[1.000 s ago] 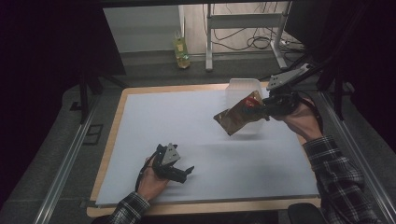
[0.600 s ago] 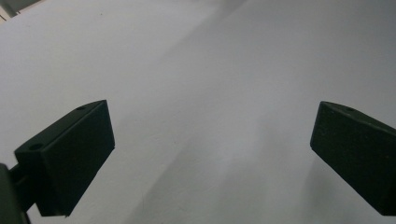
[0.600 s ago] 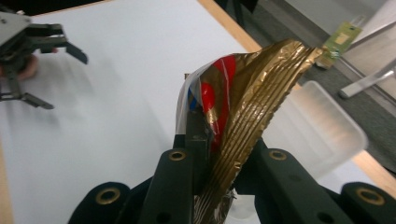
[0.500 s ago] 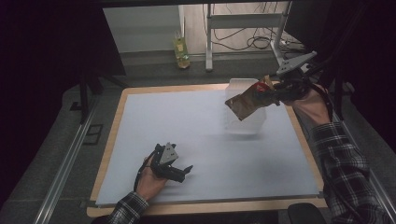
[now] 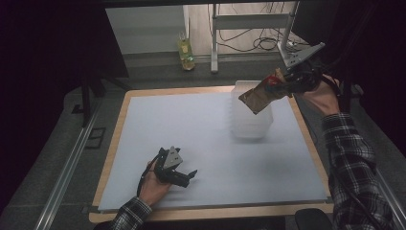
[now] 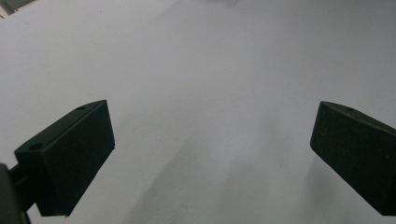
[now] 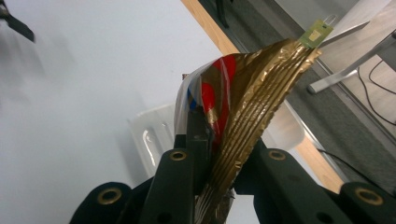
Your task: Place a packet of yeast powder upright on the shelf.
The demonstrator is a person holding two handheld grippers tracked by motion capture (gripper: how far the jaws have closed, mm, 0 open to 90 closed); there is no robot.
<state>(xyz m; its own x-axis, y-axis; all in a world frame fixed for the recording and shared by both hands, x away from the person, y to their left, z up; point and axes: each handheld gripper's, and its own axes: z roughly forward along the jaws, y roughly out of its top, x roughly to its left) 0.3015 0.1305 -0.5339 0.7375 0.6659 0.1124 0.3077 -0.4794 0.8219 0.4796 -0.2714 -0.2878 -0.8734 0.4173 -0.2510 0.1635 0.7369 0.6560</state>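
Holding the gold snack bag [image 5: 261, 94] clamped in my right hand-held gripper [image 5: 282, 85] above the white tub [image 5: 251, 120] near the counter's far right corner, bag slanting downward, left hand-held gripper [image 5: 189, 176] wide open, idle.

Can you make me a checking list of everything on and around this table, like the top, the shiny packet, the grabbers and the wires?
Surface: pale sheet on a wooden board; no marks seen.
Job's things: gold snack packet held up in the air above a white plastic tub, which stands on the sheet at the far right.
Clutter: nothing seen on the sheet.
Grippers: right gripper shut on the packet's crimped end; left gripper rests low near the front edge, jaws wide apart, nothing between them.
Cables: loose cables on the floor beyond the table.
Surroundings: a yellowish bottle on the floor, metal table legs, dark curtains at the sides.
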